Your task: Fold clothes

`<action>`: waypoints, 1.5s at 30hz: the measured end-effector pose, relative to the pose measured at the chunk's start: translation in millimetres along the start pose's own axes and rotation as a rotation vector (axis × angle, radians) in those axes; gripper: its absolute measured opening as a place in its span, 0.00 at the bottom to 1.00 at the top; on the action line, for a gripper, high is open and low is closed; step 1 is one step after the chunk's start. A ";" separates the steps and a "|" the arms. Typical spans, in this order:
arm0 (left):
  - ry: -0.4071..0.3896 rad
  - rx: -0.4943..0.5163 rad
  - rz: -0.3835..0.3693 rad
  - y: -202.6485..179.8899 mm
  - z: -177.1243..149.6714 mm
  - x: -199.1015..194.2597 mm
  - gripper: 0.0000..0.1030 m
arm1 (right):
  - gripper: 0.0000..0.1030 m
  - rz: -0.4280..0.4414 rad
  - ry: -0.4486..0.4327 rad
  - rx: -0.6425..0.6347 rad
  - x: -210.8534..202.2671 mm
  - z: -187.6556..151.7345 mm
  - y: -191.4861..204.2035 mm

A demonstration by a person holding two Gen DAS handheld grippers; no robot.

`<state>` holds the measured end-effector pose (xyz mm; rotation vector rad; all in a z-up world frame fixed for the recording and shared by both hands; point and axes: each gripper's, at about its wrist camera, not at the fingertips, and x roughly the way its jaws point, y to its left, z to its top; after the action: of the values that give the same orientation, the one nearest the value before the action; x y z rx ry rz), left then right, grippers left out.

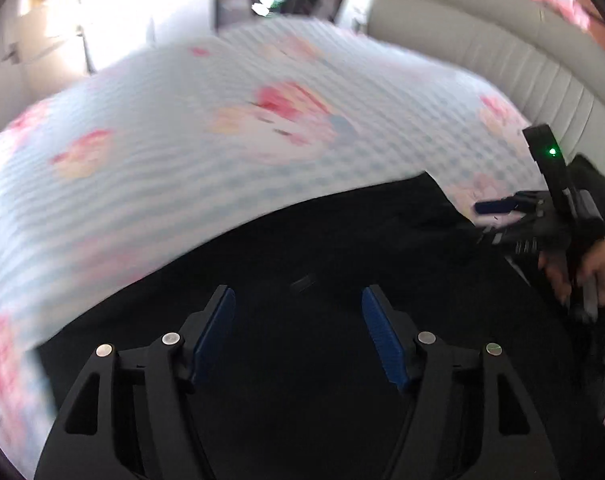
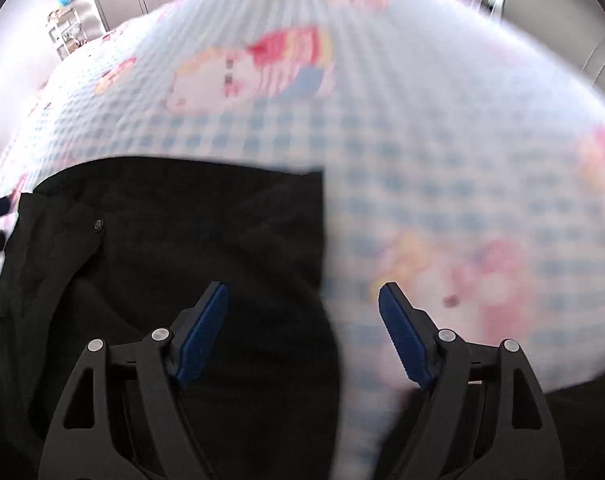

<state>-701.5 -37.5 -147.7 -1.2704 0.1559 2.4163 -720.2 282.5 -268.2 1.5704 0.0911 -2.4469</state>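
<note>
The left gripper (image 1: 298, 304) is hanging with its jaws spread wide, nothing between the blue pads (image 1: 216, 332), and it is pointing steeply down at a black garment (image 1: 342, 240). The garment is lying flat on a bed sheet (image 1: 182, 140) printed with blue checks and pink cartoon figures, and in the left wrist view its dark cloth is filling the whole space under and beyond the fingers, its far edge running across the sheet ahead of the fingertips. Whether the fingertips are touching the cloth cannot be told.

The right gripper (image 2: 302, 300) is also standing spread, its pads pressing on nothing. It is sitting over the right edge of the black garment (image 2: 162, 240): its left finger is showing over the dark cloth and its right finger over the bed sheet (image 2: 422, 160), with the garment's straight side edge running between them. A small dark button (image 2: 98, 224) is showing on the cloth towards the left of that view.

In the left wrist view the right gripper (image 1: 498, 220) is appearing at the right edge, past the garment's corner, with a green light (image 1: 552, 152) glowing on its body and a person's hand (image 1: 582, 276) wrapped round its handle. A pale padded headboard (image 1: 502, 40) is curving behind the bed. Both views are blurred.
</note>
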 end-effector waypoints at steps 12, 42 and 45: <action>0.208 0.126 0.249 -94.7 42.8 79.8 0.02 | 0.05 -0.063 -0.064 -0.013 -6.2 -7.0 4.1; -0.020 -0.359 0.503 106.5 -103.2 -79.9 0.58 | 0.52 0.464 -0.044 0.089 -45.2 -7.7 72.1; 0.009 -0.481 0.469 143.3 -128.7 -71.2 0.75 | 0.60 0.634 0.094 0.028 -29.9 -25.9 125.1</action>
<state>-624.5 -225.6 -177.2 -1.5915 -0.1565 2.9710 -656.8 170.4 -243.1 1.4392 -0.3708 -1.8862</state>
